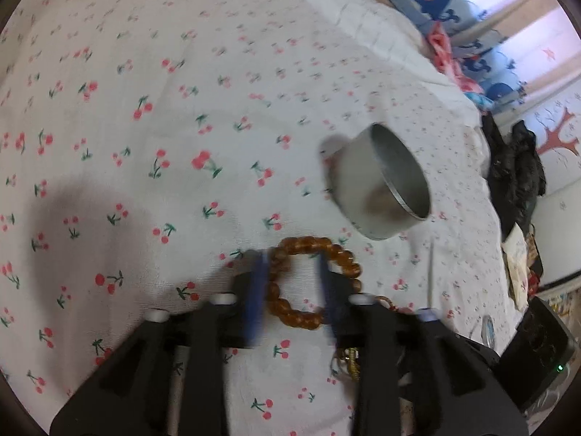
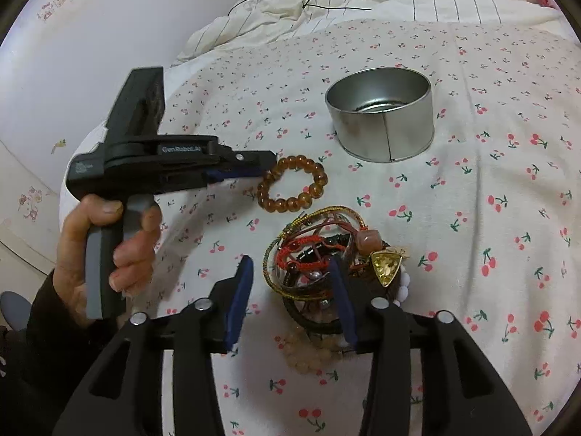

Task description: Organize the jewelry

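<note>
An amber bead bracelet point(image 1: 312, 279) point(image 2: 290, 185) lies on the cherry-print sheet point(image 1: 145, 145). My left gripper point(image 1: 292, 265) point(image 2: 267, 165) stands open over it; one blue pad is at its left outer edge and the other is over the ring's right side, both blurred. Beyond the bracelet stands a round silver tin point(image 1: 377, 189) point(image 2: 381, 123), open at the top. My right gripper point(image 2: 290, 265) is open above a tangled pile of jewelry point(image 2: 326, 250) with red cord, gold bangles and a gold pendant. Its right finger overlaps the pile, and nothing is gripped.
A person's hand point(image 2: 109, 239) holds the left gripper's handle. A striped duvet point(image 2: 326, 3) with a black cord is bunched at the far side. The bed's edge, dark clothing point(image 1: 515, 174) and a black box point(image 1: 537, 348) lie to the right in the left wrist view.
</note>
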Motion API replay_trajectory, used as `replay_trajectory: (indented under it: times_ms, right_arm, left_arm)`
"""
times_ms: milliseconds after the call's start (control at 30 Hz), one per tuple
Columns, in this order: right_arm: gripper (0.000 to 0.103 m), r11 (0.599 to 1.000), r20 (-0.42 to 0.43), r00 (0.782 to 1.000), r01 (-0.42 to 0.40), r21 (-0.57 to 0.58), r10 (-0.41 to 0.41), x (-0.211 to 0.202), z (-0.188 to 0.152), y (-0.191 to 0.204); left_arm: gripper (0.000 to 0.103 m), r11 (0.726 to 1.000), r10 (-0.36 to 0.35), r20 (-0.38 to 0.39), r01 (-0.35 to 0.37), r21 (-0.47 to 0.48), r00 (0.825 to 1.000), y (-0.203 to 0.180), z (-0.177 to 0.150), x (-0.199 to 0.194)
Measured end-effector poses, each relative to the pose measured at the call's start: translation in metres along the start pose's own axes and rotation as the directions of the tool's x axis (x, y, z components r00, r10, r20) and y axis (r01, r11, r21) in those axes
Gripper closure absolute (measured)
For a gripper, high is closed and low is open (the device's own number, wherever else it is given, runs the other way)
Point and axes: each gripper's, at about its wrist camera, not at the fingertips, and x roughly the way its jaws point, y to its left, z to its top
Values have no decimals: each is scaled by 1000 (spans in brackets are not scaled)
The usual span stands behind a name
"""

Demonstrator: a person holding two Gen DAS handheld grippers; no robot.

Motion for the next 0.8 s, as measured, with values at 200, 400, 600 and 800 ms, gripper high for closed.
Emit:
replay_trajectory:
  times_ms: [200,400,600,800]
  right_arm:
    - [53,996,16,998,64,-62,-63,0,2,10]
    - [59,996,-21,996,86,-9,-87,14,0,-1]
    - [92,996,22,996,87,6,-87,8,0,-4]
    - [100,987,54,988,146,-62,-143,-7,-3,8]
  left_arm:
    - [49,987,139,79,-144,65,987,-10,0,-4]
    - [42,989,117,44,-120,89,992,-15,-2,8]
    - [93,987,40,29,-44,155,999,-29,-5,9]
    - [93,985,12,85,-26,171,996,-37,-1,-9]
